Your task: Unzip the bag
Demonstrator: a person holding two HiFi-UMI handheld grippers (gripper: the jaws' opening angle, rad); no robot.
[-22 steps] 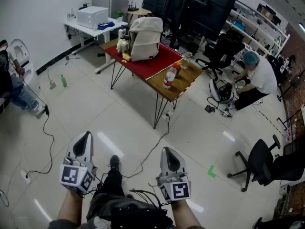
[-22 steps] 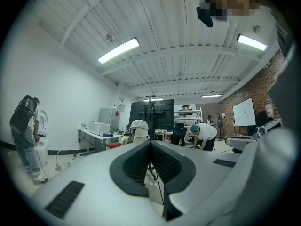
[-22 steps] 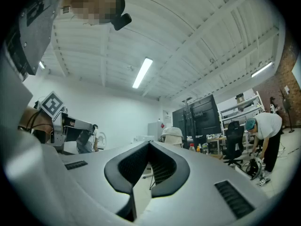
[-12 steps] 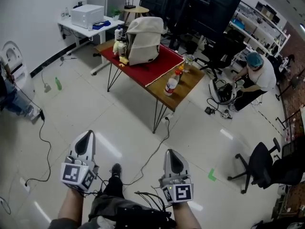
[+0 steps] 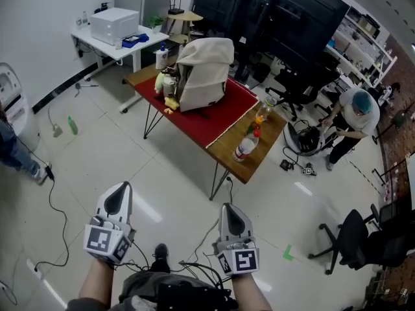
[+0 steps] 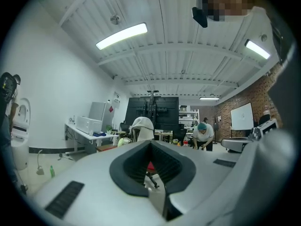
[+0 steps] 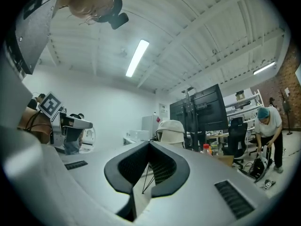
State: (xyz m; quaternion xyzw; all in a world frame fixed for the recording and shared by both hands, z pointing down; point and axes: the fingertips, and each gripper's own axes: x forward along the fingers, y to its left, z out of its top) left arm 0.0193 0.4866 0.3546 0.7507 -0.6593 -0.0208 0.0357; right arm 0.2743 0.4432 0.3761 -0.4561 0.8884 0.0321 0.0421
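Bag (image 5: 204,76) far ahead; right gripper (image 5: 231,206) forward-pointing

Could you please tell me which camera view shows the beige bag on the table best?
The head view: the bag stands whole on the red cloth, seen from above. Both gripper views show only its upper part, small and distant.

Left tool (image 6: 151,147) closed and empty; beige bag (image 6: 142,128) upright, well ahead.

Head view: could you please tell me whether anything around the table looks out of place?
Nothing looks spilled or damaged. Only a green bottle stands on the floor, and a loose cable trails across it.
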